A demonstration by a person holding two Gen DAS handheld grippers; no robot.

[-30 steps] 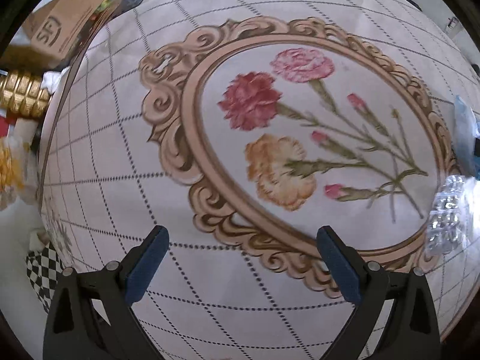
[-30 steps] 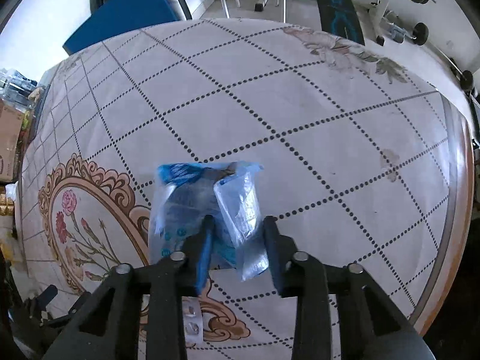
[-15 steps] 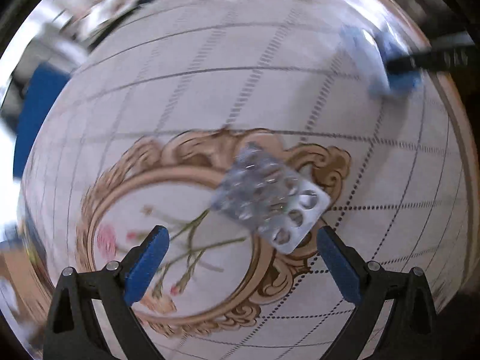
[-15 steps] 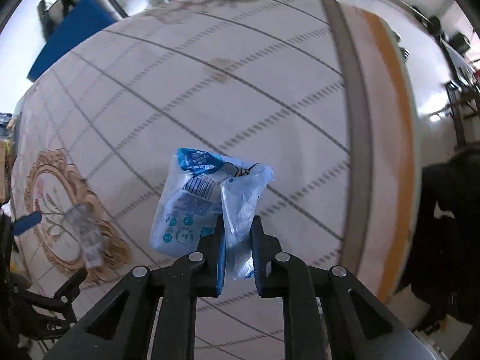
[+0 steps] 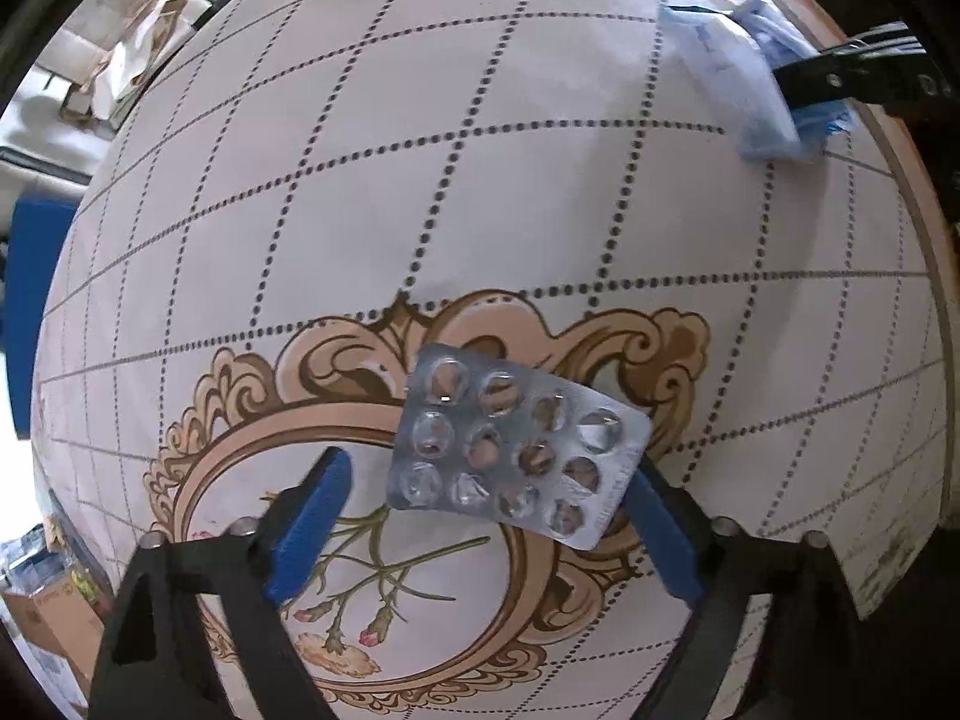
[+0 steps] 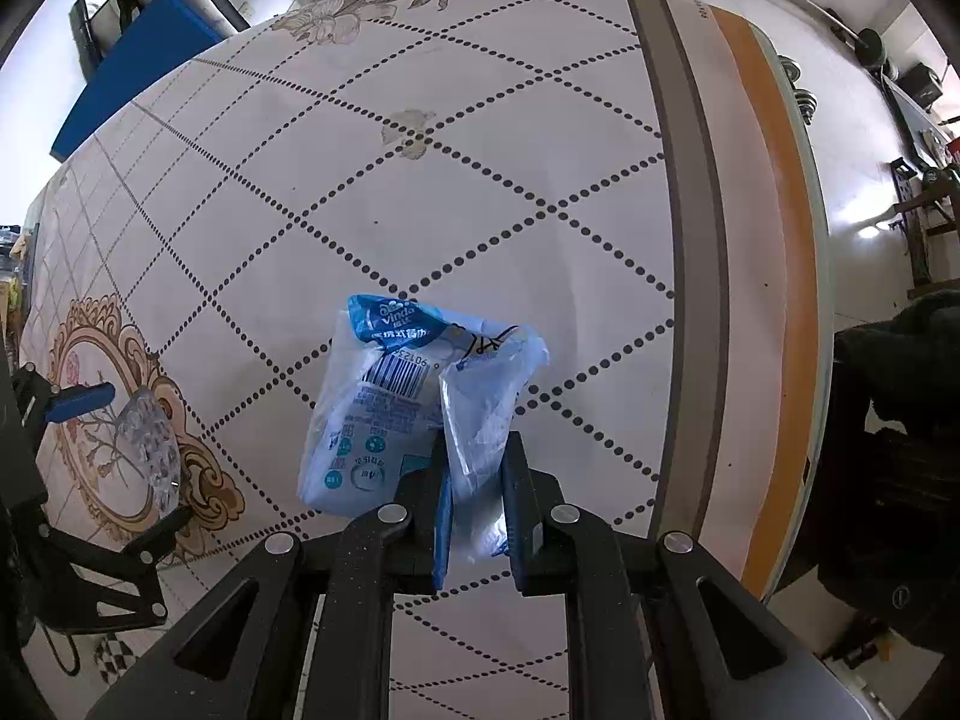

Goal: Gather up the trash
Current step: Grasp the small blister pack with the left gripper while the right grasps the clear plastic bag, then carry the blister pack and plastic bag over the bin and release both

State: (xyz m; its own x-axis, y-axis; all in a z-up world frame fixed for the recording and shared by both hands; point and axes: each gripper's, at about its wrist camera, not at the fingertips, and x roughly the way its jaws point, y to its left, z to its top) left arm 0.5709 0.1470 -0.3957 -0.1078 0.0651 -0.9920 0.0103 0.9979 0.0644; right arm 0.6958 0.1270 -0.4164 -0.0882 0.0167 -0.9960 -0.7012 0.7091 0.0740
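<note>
A silver empty pill blister pack [image 5: 516, 450] lies on the patterned tablecloth over the ornate brown frame print. My left gripper [image 5: 486, 516] is open, its blue-padded fingers on either side of the pack's near end. The pack also shows small in the right wrist view [image 6: 150, 438], between the left gripper's fingers. My right gripper [image 6: 474, 492] is shut on a crumpled blue and white plastic tissue wrapper [image 6: 408, 396] and holds it above the cloth. The wrapper also shows in the left wrist view [image 5: 756, 78] at the top right.
The table edge with an orange and brown band [image 6: 774, 240] runs along the right. A blue mat [image 6: 138, 60] and weights lie on the floor beyond the table. A cardboard box [image 5: 42, 618] sits at the lower left.
My left gripper has swung from the flower print over to the blister pack and now straddles it. My right gripper has closed on the wrapper, lifted it and carried it toward the table's edge.
</note>
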